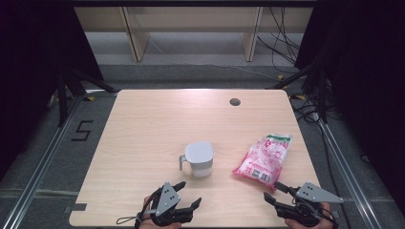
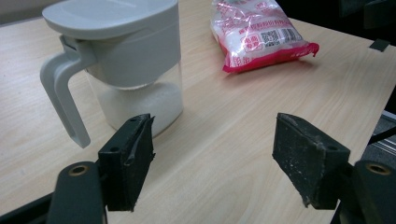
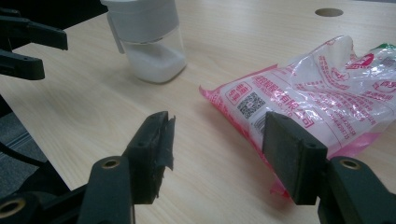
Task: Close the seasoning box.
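Both tongs (image 1: 187, 194) (image 1: 274, 191) agape (empty).

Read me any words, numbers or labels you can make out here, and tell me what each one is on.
"5": black mark on the floor left of the table.
Pink bag: red printed characters and a QR code on its front, too blurred to read.
Green and red logo at the bag's top: too small to read.
Grey-lidded jug: no text.

Even overhead light, glare on far table (image 1: 191, 102) edge; surroundings dark; frames soft, low-res, shadows faint.
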Demonstrator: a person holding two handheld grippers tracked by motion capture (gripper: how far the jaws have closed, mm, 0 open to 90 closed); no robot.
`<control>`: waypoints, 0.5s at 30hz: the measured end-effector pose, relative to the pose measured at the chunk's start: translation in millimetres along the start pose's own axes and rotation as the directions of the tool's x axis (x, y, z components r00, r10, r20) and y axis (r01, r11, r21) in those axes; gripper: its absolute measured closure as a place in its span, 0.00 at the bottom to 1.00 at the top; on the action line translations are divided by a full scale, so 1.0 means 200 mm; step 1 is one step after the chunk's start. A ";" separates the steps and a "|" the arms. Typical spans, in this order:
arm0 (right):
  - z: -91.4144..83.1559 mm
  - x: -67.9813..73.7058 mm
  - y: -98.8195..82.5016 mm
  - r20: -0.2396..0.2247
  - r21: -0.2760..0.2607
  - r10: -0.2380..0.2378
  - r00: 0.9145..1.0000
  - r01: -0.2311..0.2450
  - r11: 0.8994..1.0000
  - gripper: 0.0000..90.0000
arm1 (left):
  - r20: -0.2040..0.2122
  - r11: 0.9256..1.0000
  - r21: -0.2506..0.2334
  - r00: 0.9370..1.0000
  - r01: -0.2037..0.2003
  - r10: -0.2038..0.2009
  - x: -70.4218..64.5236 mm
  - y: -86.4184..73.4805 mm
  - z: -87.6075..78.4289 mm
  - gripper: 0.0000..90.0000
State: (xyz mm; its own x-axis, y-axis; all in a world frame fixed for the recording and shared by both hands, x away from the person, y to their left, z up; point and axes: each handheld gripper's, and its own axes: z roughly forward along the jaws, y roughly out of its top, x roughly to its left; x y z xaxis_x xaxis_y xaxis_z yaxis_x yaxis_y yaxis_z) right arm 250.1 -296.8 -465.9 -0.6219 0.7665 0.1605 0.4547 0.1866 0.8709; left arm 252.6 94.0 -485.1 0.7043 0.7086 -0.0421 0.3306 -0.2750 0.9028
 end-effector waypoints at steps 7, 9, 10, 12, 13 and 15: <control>0.01 -0.02 0.00 -0.003 -0.006 -0.047 0.999 0.047 0.999 0.47 | 0.009 1.000 -0.015 1.000 0.022 -0.022 0.02 -0.01 0.00 0.31; 0.01 -0.02 -0.01 -0.015 -0.004 -0.014 1.000 0.014 1.000 0.47 | 0.001 1.000 -0.002 1.000 0.027 -0.027 0.02 -0.01 -0.01 0.31; 0.01 -0.01 -0.01 -0.015 0.007 0.012 1.000 -0.011 1.000 0.47 | 0.001 1.000 -0.002 1.000 0.027 -0.027 0.02 -0.01 -0.01 0.31; 0.01 -0.02 -0.01 -0.014 0.012 0.017 1.000 -0.017 1.000 0.47 | 0.005 1.000 -0.005 1.000 0.026 -0.026 0.03 -0.01 -0.01 0.31; 0.02 -0.04 -0.01 -0.015 -0.001 -0.017 1.000 0.017 1.000 0.47 | 0.001 0.999 -0.006 0.999 0.037 -0.037 0.03 -0.01 -0.01 0.31; 0.02 -0.04 -0.02 -0.007 0.008 -0.021 1.000 0.021 1.000 0.47 | 0.003 0.999 -0.003 0.999 0.034 -0.034 0.03 -0.01 -0.01 0.31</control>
State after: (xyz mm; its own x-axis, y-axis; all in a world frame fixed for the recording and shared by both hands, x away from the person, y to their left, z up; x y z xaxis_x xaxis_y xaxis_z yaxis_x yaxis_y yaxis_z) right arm 255.7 -300.7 -472.7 -0.6356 0.7583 0.1449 0.4463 0.2078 0.8704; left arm 255.1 100.0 -486.6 0.6947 0.7155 -0.0740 0.3521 -0.2486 0.9024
